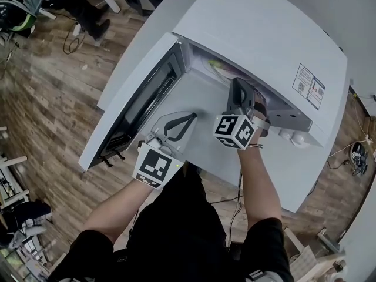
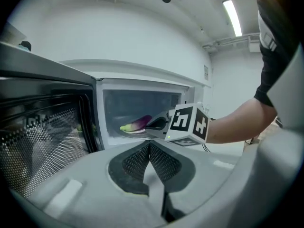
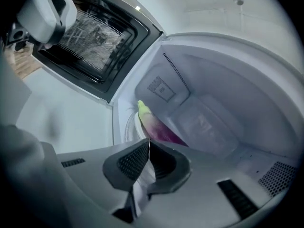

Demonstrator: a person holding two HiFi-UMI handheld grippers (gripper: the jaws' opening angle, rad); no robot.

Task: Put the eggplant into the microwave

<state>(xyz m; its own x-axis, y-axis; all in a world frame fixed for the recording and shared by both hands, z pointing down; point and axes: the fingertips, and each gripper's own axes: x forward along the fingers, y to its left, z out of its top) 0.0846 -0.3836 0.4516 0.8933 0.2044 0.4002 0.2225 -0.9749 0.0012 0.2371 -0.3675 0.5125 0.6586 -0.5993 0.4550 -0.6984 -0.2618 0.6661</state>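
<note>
The purple eggplant [image 2: 137, 124] with a green end lies on a white plate [image 3: 129, 125] inside the open microwave [image 1: 258, 34]. In the right gripper view the eggplant [image 3: 156, 126] sits just beyond my right gripper [image 3: 147, 142]. Its jaws are shut tip to tip with nothing between them, at the mouth of the cavity [image 1: 238, 88]. My left gripper [image 2: 149, 144] is also shut and empty. It hovers over the white table in front of the open door [image 1: 187, 118], pointing toward the cavity.
The microwave door [image 1: 141, 98] hangs open to the left, and its mesh window [image 3: 95, 34] shows in the right gripper view. The control panel [image 1: 294, 119] lies right of the cavity. The white table [image 1: 205, 145] ends near my body, with wood floor [image 1: 47, 98] around it.
</note>
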